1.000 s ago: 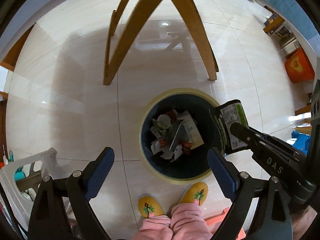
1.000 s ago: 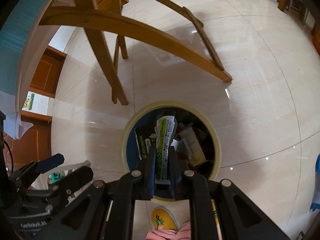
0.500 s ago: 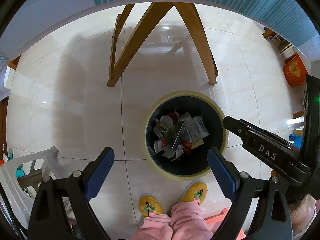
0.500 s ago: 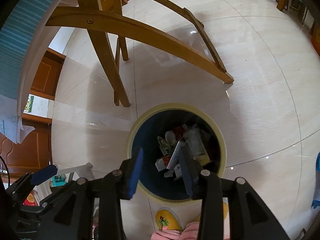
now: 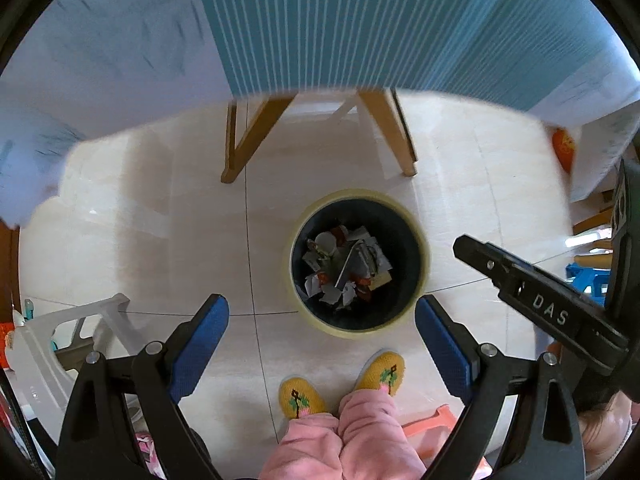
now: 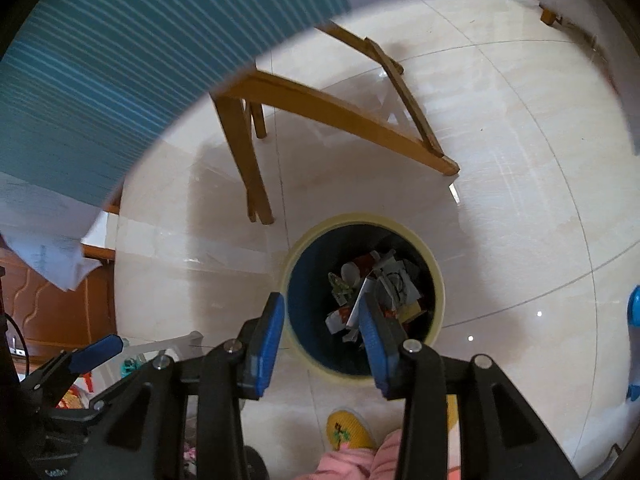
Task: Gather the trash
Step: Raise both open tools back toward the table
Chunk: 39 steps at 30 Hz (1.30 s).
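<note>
Wrapper dropped from right gripper [image 6: 322,312] jaws; bin [image 5: 420,236] upright, mouth up.

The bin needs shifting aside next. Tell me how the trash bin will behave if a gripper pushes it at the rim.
The trash bin probably slides easily: the tile floor looks glossy. It is likely light, holding only crumpled paper and wrappers. Pushed high, it might tip.

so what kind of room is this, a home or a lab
Most likely a home, perhaps a dining area: glossy tiled floor, wooden table legs under a blue striped tablecloth, a round trash bin of household scraps, and knitted yellow slippers.
</note>
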### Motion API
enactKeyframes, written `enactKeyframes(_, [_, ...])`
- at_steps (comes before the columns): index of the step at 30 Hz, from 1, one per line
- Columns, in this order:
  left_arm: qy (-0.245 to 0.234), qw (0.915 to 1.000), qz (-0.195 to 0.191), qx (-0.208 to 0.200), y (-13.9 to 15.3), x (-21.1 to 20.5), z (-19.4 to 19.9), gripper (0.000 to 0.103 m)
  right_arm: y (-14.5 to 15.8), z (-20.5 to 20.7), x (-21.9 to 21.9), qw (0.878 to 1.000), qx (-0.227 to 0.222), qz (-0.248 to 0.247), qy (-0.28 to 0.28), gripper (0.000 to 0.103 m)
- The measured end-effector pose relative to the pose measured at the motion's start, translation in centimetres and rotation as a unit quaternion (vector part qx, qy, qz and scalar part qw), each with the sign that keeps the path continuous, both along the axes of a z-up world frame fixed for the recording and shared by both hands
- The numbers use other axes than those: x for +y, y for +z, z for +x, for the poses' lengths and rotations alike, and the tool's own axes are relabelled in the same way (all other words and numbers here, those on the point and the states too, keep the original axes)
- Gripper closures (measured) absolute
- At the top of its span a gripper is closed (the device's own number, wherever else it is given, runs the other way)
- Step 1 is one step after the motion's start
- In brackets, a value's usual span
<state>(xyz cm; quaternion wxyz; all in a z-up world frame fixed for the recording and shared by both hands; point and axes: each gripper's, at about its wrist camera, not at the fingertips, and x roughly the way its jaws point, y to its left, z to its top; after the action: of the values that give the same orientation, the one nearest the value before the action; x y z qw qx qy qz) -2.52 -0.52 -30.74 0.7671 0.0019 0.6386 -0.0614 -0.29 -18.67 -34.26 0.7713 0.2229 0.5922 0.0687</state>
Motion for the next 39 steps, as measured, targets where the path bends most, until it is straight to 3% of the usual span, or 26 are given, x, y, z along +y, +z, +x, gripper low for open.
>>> enactKeyframes(6, [-0.012,0.999,-0.007,-0.043,9.4,0.1,-0.5,0.01,8.5,-2.0,-0.1,1.0,-0.029,0.0,0.008,0.064])
enactKeyframes(14, [0.0,0.9937,-0.011,-0.111,21.6,0.9,0.0,0.01,22.2,-2.8,-0.7,0.994,-0.104,-0.009,0.027,0.064])
enactKeyframes(22, [0.033,0.9863,-0.024,-0.16,30.4,1.9,1.6,0.01,32.5,-1.4,-0.6,0.98,-0.19,-0.017,0.049,0.064])
enactKeyframes(30, [0.095,0.969,-0.039,-0.225,38.1,2.5,3.3,0.01,39.1,0.9,-0.8,0.962,-0.257,-0.033,0.089,0.064])
enactKeyframes(39, [0.119,0.9594,-0.023,-0.255,41.6,2.1,6.8,0.01,42.6,5.7,-0.9,0.948,-0.294,-0.055,0.112,0.064])
